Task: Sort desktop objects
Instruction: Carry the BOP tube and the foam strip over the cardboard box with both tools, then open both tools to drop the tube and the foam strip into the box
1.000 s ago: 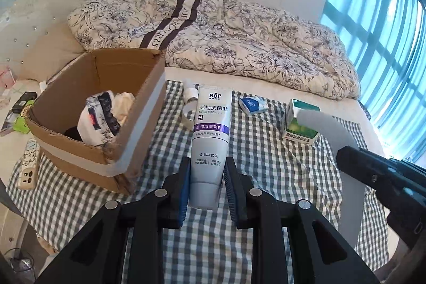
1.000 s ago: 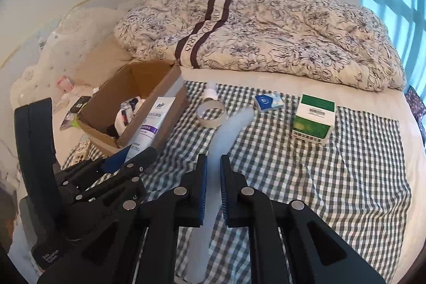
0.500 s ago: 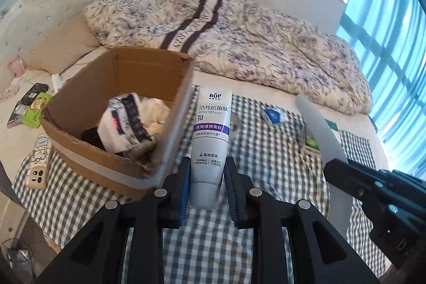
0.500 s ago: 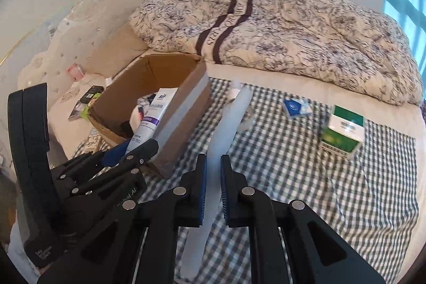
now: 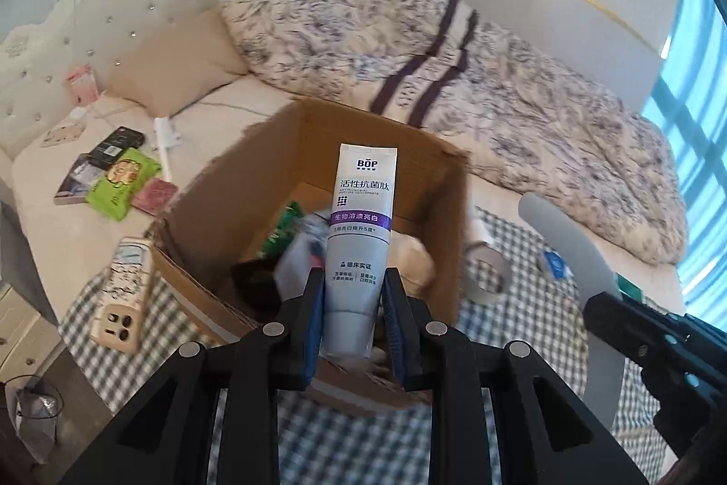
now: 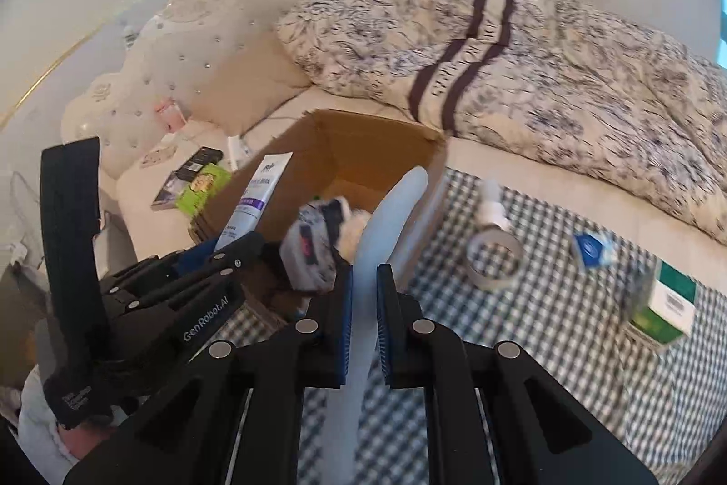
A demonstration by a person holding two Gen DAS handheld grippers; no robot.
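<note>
A: What does the left gripper (image 5: 349,319) have?

B: Its black jaws with blue pads are clamped on the lower end of a white and grey toothpaste tube with a purple band (image 5: 361,230). The tube stands up from between the fingers at the centre of the left wrist frame, over the open brown cardboard box (image 5: 313,185).

A: And the right gripper (image 6: 363,321)?

B: It grips a pale translucent curved plastic strip (image 6: 386,221) between narrow jaws. The strip rises from bottom centre of the right wrist frame, and its tip overlaps the box's right wall (image 6: 422,207).

A: What lies in the box?

B: A crumpled white, black and red packet (image 6: 313,239) and a green item (image 5: 281,232), blurred.

A: Around it?

B: Right of the box, on the grey and white checked cloth (image 6: 545,303), a roll of clear tape (image 6: 493,260), a small blue and white sachet (image 6: 590,248) and, at the right edge, a green and white carton (image 6: 665,305). In the left wrist frame, a phone in a patterned case (image 5: 125,294) sits lower left of the box, and a bright green wipes pack (image 5: 122,182) lies at centre left. A floral duvet with dark stripes (image 5: 454,67) fills the upper right.
</note>
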